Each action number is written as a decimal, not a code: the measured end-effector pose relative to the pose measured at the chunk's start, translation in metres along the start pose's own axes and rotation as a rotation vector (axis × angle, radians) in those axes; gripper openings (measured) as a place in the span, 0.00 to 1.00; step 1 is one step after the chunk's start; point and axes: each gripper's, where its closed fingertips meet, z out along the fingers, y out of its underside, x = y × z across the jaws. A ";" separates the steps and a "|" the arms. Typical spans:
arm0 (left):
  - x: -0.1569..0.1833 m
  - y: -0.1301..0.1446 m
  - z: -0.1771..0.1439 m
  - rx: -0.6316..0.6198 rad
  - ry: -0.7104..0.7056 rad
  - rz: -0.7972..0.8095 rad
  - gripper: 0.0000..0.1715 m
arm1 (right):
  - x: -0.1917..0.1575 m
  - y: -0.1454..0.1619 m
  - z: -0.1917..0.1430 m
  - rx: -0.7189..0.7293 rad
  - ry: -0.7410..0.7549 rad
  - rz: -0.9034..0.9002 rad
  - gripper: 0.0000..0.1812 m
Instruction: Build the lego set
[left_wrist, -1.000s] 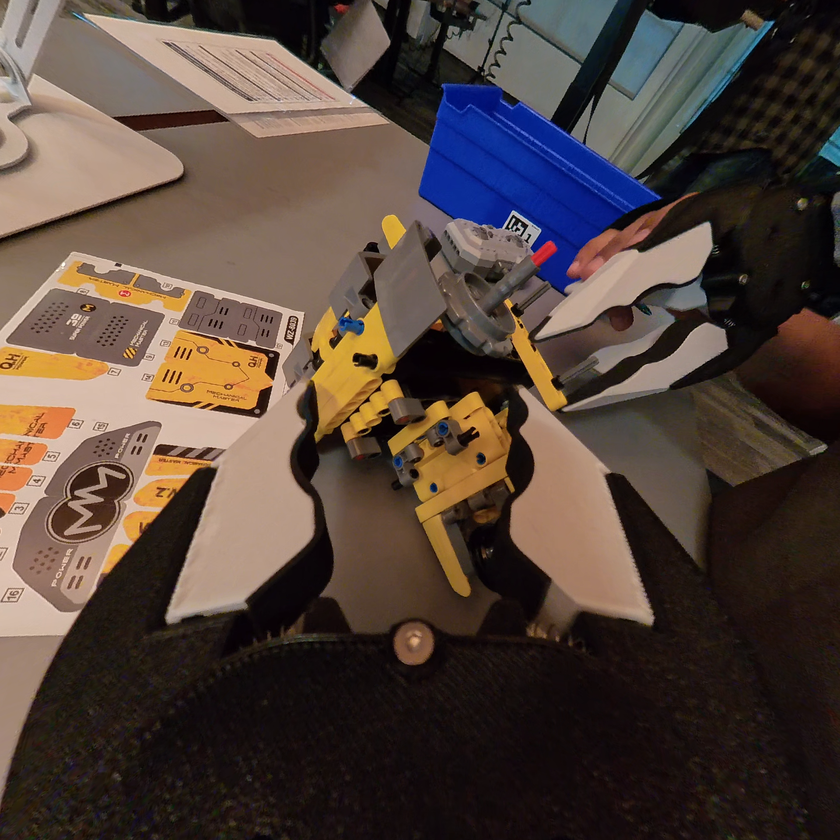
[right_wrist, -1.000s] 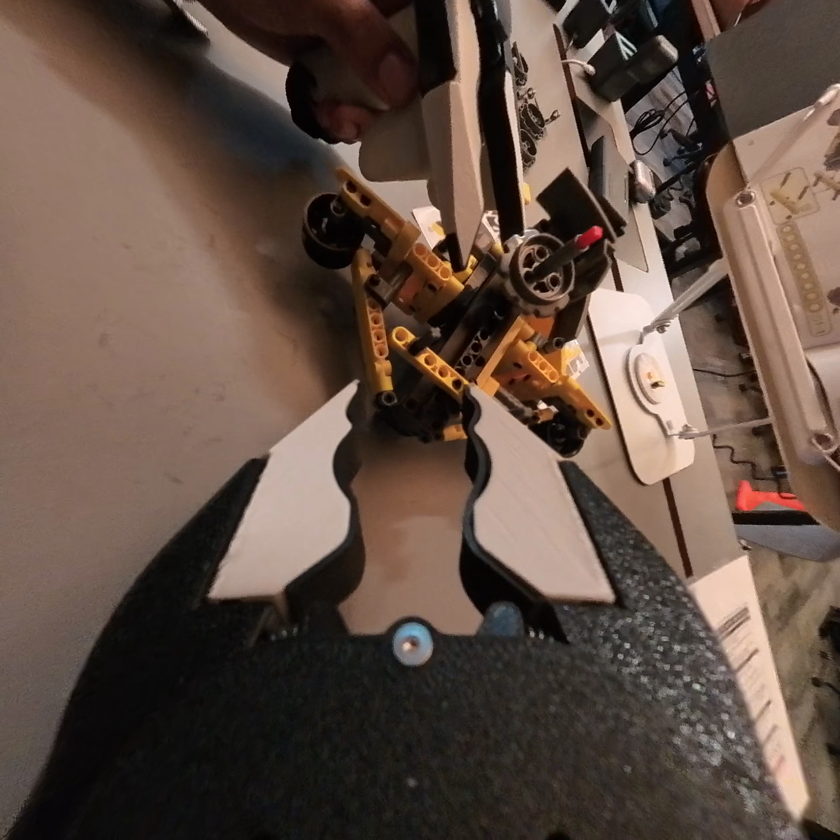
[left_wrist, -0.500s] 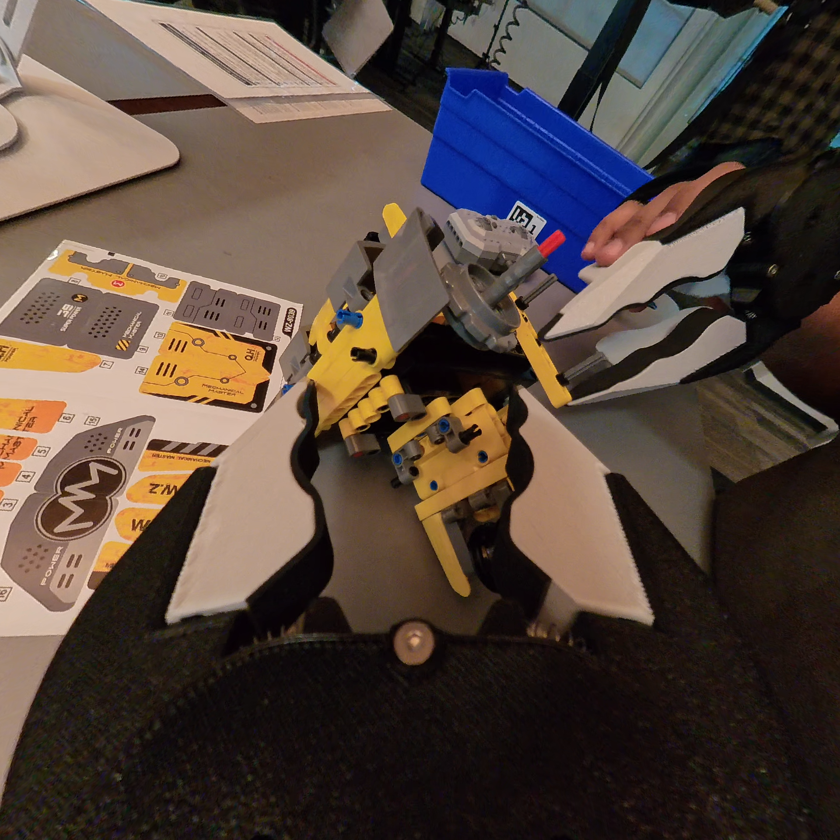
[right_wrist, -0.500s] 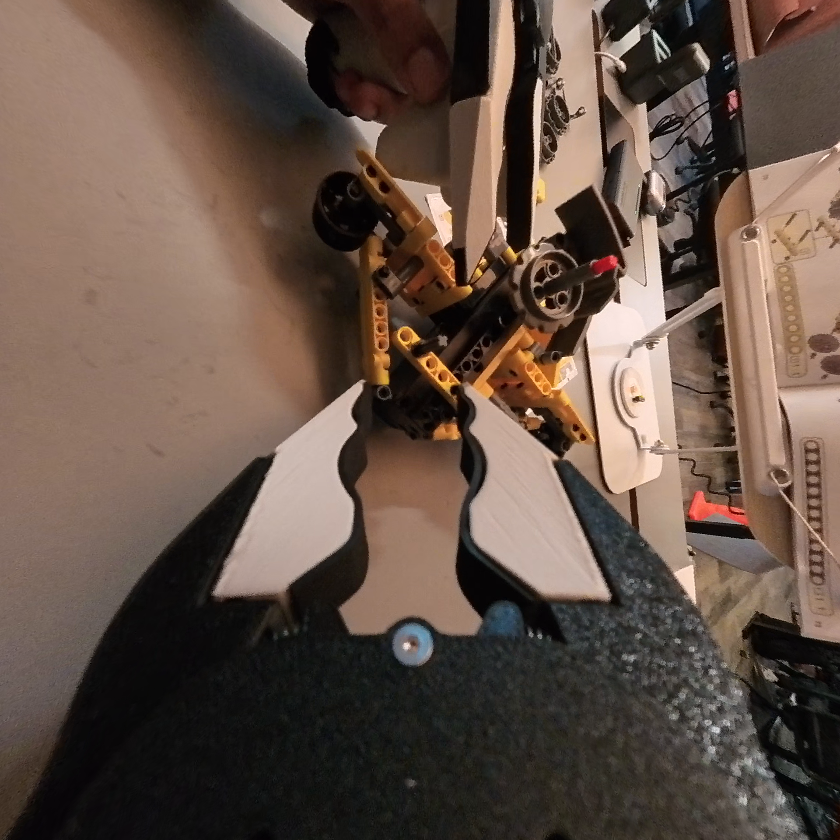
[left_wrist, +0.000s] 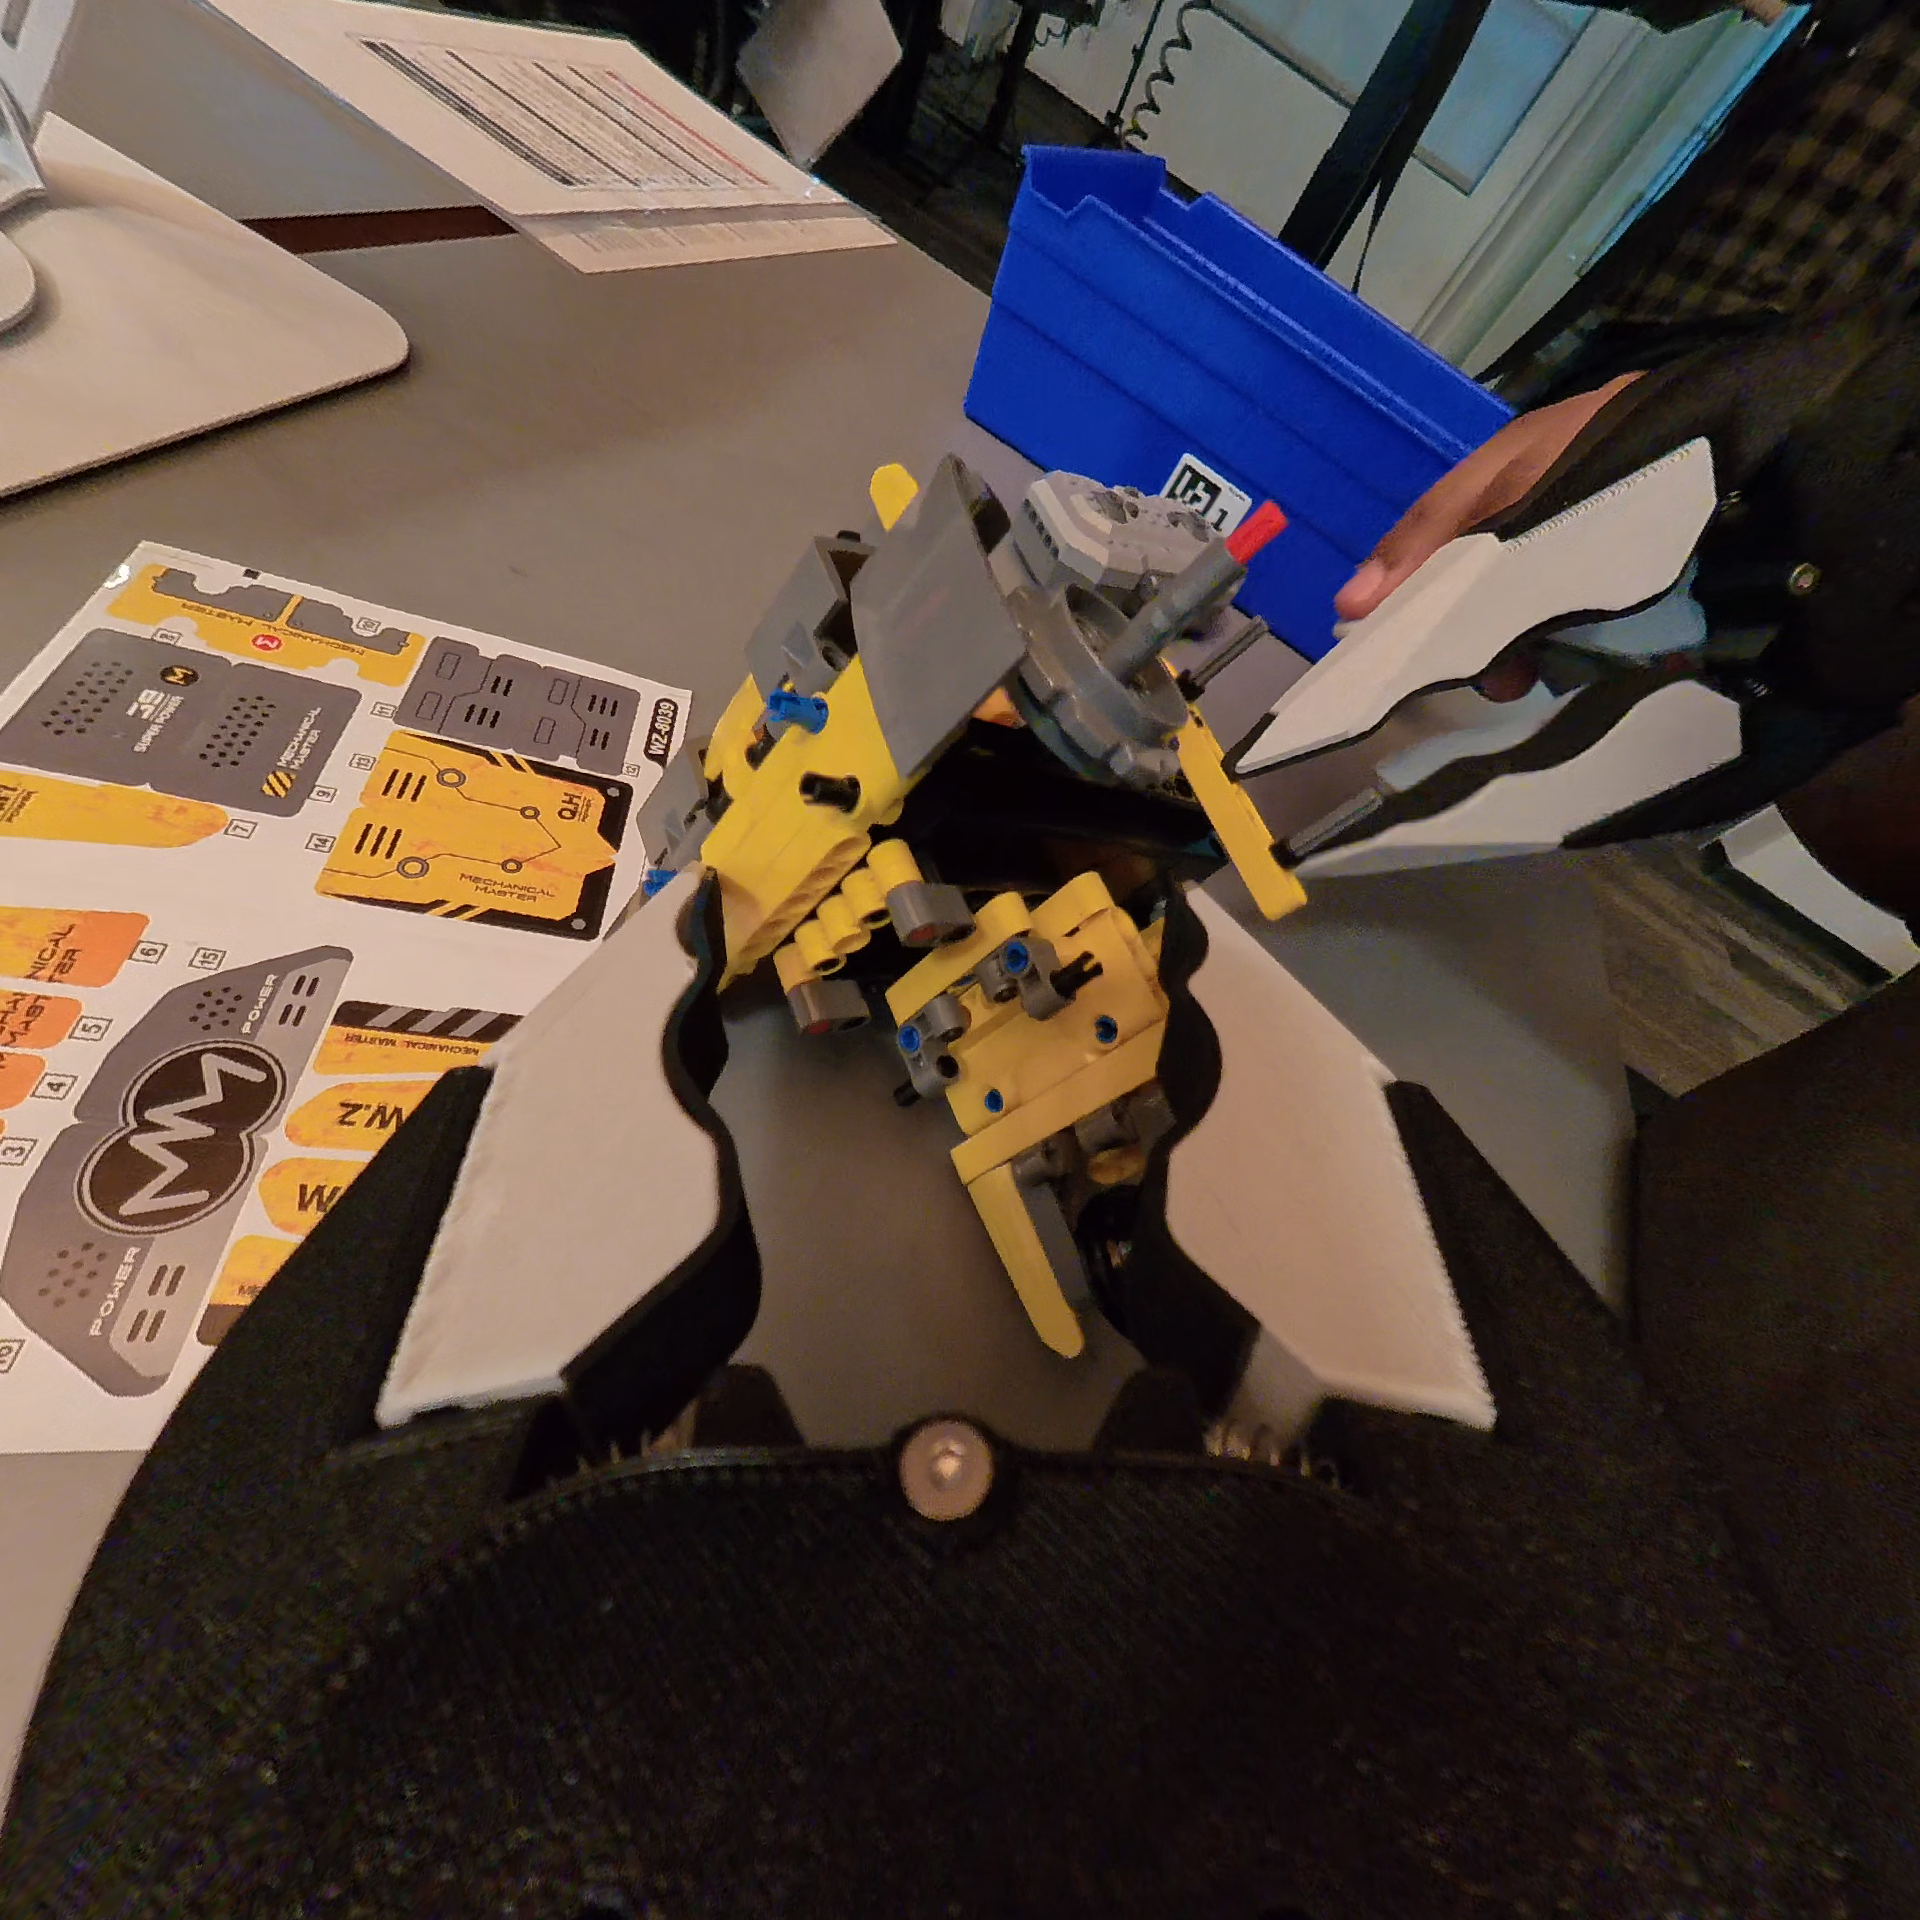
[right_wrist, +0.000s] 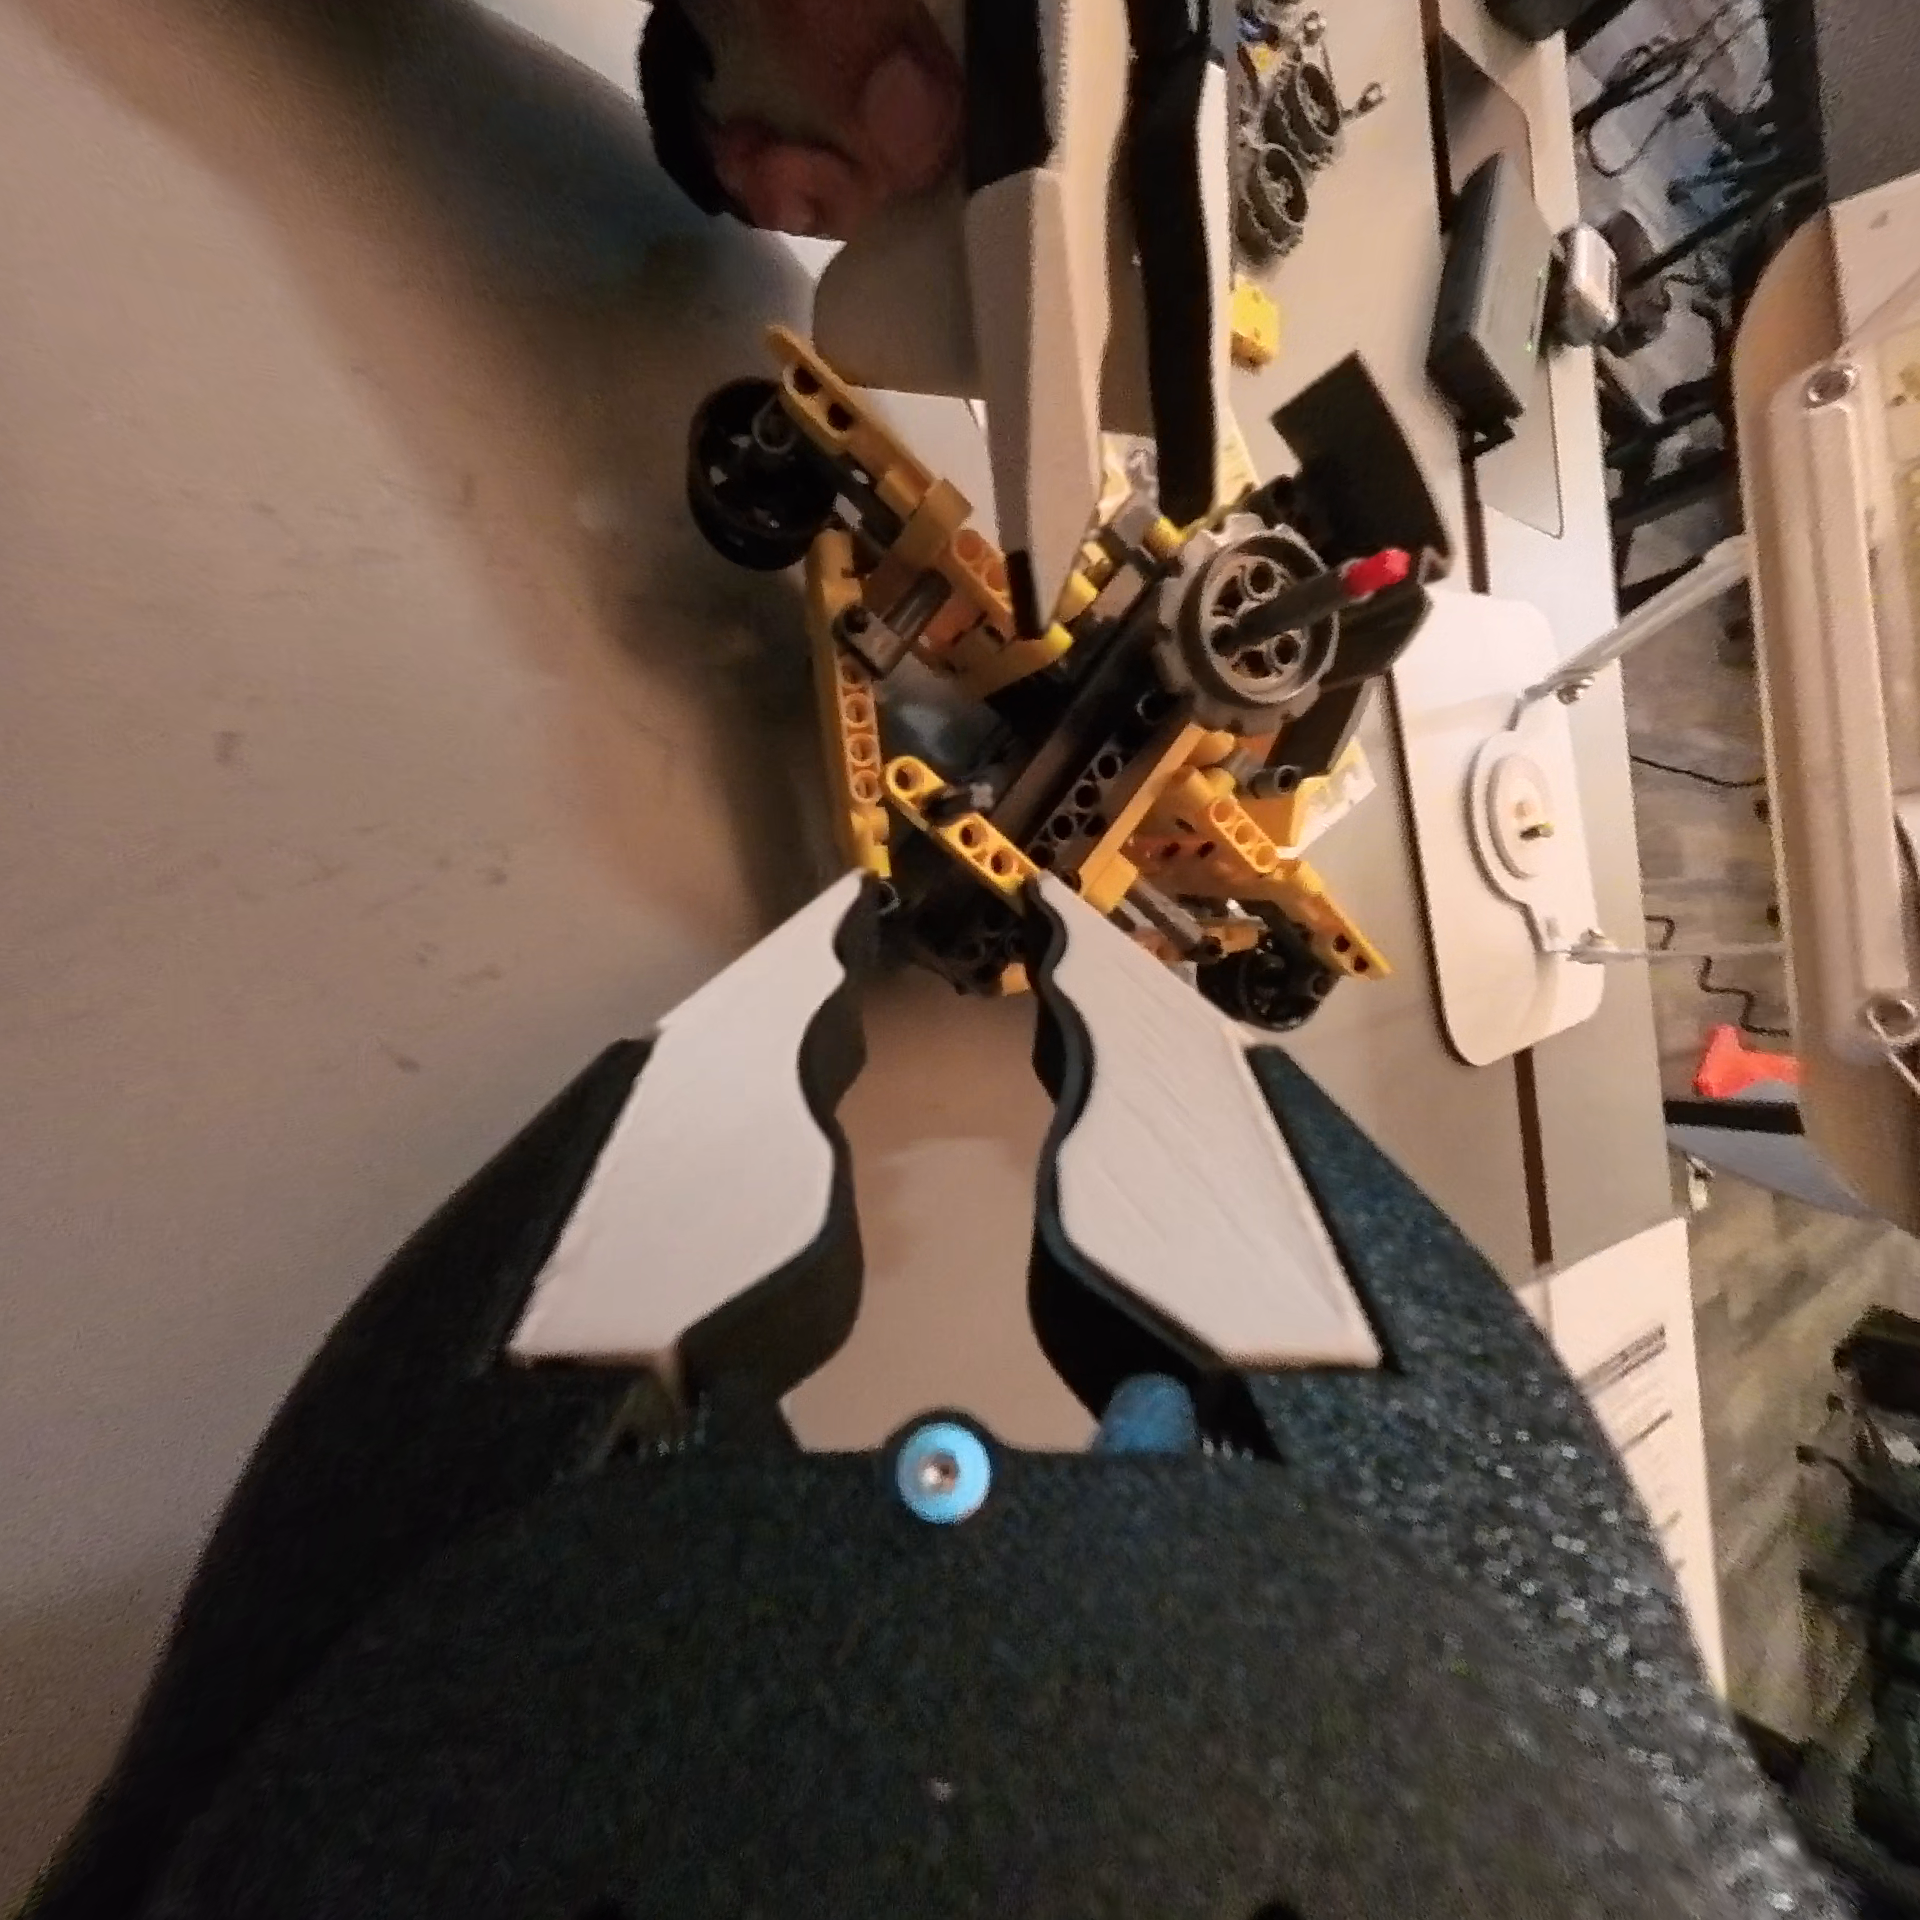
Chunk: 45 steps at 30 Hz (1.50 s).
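Two grippers held one yellow and grey brick-built vehicle (left_wrist: 935, 831) tilted above the grey desk (left_wrist: 582, 436): the left gripper (left_wrist: 940, 925) had its jaws clamped on the model's near yellow end, and the right gripper (right_wrist: 951, 914) pinched a black pin at its right side. Left lay a sticker sheet (left_wrist: 260, 883); beyond stood a blue bin (left_wrist: 1195, 332).
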 end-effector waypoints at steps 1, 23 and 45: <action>0.000 0.000 0.000 -0.002 -0.001 0.002 0.48 | 0.003 0.001 0.000 -0.006 0.030 0.004 0.12; -0.004 0.004 0.002 -0.027 -0.025 0.010 0.47 | 0.015 -0.005 -0.010 0.159 -0.038 0.465 0.17; -0.003 0.005 0.004 -0.030 -0.035 0.004 0.49 | 0.020 0.006 0.000 0.049 0.101 0.700 0.09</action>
